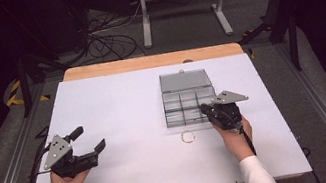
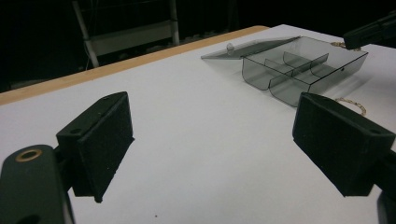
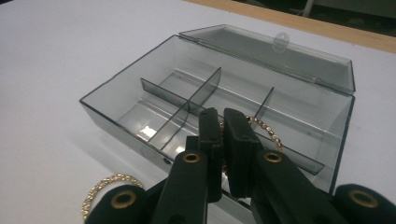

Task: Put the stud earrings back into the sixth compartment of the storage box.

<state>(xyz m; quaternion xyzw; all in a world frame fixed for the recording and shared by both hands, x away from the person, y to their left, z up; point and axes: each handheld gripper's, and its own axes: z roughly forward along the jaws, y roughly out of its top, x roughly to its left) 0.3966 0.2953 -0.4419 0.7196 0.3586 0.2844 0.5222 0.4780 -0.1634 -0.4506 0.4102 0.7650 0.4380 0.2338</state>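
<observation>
Right tool (image 3: 223,122) pinching gold bracelet (image 3: 264,127) over box (image 3: 112,105) — left tool (image 1: 88,139) wide open, empty.

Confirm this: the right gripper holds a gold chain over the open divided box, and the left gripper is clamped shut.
Not quite. The left gripper is open, its jaws wide apart over bare table in the left gripper view. The rest stands: the right gripper pinches a gold chain above the open box.

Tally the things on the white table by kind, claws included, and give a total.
Clear compartment box, lid open: 1
Gold bracelets: 2, one lying on the table, one pinched in the right claw
Claws: 2, left claw and right claw
Total: 5
</observation>
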